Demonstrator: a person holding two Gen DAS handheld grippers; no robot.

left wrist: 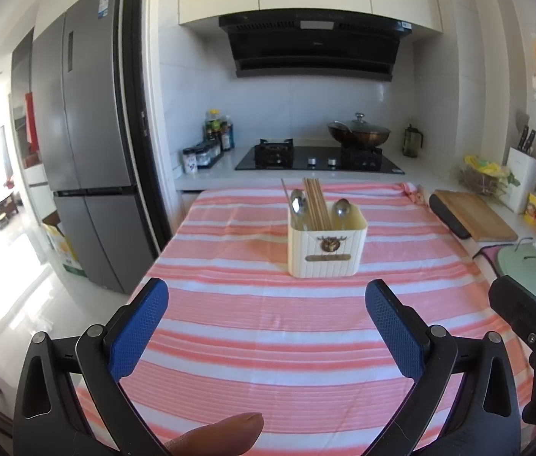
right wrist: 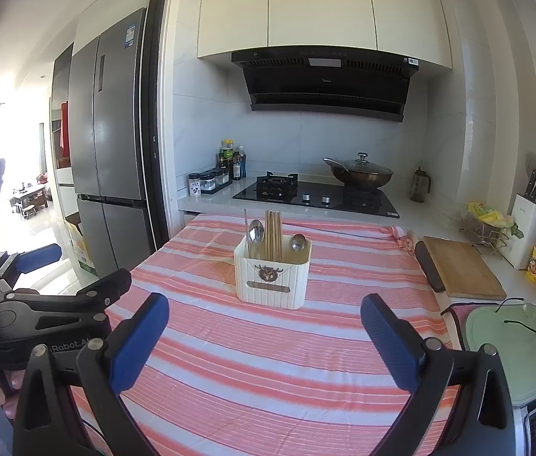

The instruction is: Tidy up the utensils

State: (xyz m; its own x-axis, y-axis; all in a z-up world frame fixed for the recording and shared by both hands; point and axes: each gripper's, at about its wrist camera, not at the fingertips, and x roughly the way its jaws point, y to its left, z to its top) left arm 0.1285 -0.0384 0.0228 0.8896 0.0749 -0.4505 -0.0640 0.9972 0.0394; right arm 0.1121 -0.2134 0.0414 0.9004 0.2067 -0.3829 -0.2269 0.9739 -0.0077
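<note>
While "Robot.AI" marks the left gripper (right wrist: pixel 36 266), both gape empty.

The striped counter (left wrist: pixel 268 342) lies bare between both sets of wide-apart jaws and the holder (left wrist: pixel 326 247), which stands alone mid-cloth with spoons (left wrist: pixel 298 203) and chopsticks (left wrist: pixel 317 205) jutting up. A cutting board (right wrist: pixel 461 269) and a lid (right wrist: pixel 511 338) crowd the right edge.
</note>
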